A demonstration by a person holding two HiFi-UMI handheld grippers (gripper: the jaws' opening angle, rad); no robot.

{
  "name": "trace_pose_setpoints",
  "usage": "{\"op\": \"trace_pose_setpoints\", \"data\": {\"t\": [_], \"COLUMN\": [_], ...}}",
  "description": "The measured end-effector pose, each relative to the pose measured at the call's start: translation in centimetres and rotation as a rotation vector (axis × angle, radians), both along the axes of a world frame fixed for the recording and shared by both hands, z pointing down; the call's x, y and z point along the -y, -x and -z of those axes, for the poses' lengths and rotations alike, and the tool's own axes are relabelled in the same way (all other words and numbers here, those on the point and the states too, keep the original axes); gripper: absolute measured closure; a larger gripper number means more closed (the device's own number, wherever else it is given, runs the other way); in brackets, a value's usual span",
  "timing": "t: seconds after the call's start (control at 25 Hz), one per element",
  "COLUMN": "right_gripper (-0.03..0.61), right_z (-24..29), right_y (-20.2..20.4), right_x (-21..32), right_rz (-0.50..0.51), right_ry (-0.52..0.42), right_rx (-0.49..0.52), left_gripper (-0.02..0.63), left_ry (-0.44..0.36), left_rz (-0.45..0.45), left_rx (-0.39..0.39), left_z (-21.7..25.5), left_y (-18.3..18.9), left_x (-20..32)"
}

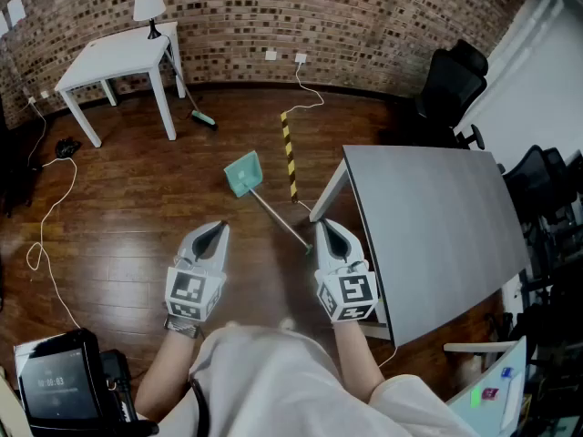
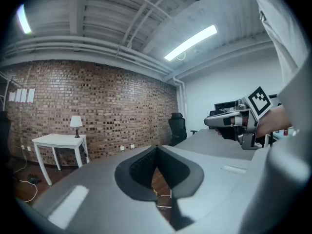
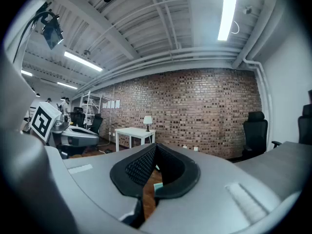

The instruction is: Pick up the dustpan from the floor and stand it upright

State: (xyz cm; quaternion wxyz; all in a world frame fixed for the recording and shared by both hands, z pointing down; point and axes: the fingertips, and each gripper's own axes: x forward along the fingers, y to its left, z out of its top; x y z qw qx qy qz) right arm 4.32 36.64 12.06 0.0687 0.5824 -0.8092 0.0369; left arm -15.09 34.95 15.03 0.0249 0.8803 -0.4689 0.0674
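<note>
A teal dustpan (image 1: 243,173) lies flat on the wooden floor (image 1: 137,217) of a brick-walled room, its pan pointing toward the far wall and its long handle (image 1: 278,218) running back toward the person. None of the job shows as done: the dustpan has not been lifted or stood up, so the reach, the grasp, the lift and the setting upright all appear to remain. The left gripper (image 1: 217,227) and the right gripper (image 1: 324,226) are held side by side in front of the person's body, pointing out almost level. Both have their jaws pressed together with nothing between them, as the left gripper view (image 2: 156,147) and the right gripper view (image 3: 155,147) each show. In the head view the handle's free end shows just beside the right gripper's tip and the pan sits ahead of and between the two, nearer the left; neither touches it, and both look to be carried well above the floor. A sliver of teal below the closed jaws in the right gripper view may be the pan. A grey table (image 1: 437,235) stands at the right, its leg near the handle's end, and a strip of yellow-and-black tape (image 1: 289,157) lies just beyond the pan.
</note>
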Motion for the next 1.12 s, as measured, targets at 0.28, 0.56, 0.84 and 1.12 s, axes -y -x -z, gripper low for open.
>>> {"op": "trace_pose_setpoints", "data": {"t": [0.28, 0.56, 0.84, 1.12], "right_gripper": [0.565, 0.565, 0.565, 0.565], "right_z": [-1.1, -3.1, -6.3, -4.0], "right_y": [1.3, -1.2, -6.8, -10.6], "right_x": [0.4, 4.5, 16.2, 30.5], "right_rz": [-0.08, -0.132, -0.156, -0.071], "right_ry": [-0.002, 0.01, 0.015, -0.025], "right_rx": [-0.014, 0.004, 0.068, 0.027], "left_gripper": [0.612, 0.612, 0.612, 0.612], "left_ry": [-0.013, 0.0, -0.009, -0.041], "left_rz": [0.021, 0.058, 0.045, 0.094], "left_rx": [-0.012, 0.003, 0.079, 0.082], "left_z": [-0.5, -2.0, -3.6, -1.2], "left_y": [4.7, 5.0, 1.3, -3.2], "left_x": [1.8, 6.5, 16.4, 30.2]}}
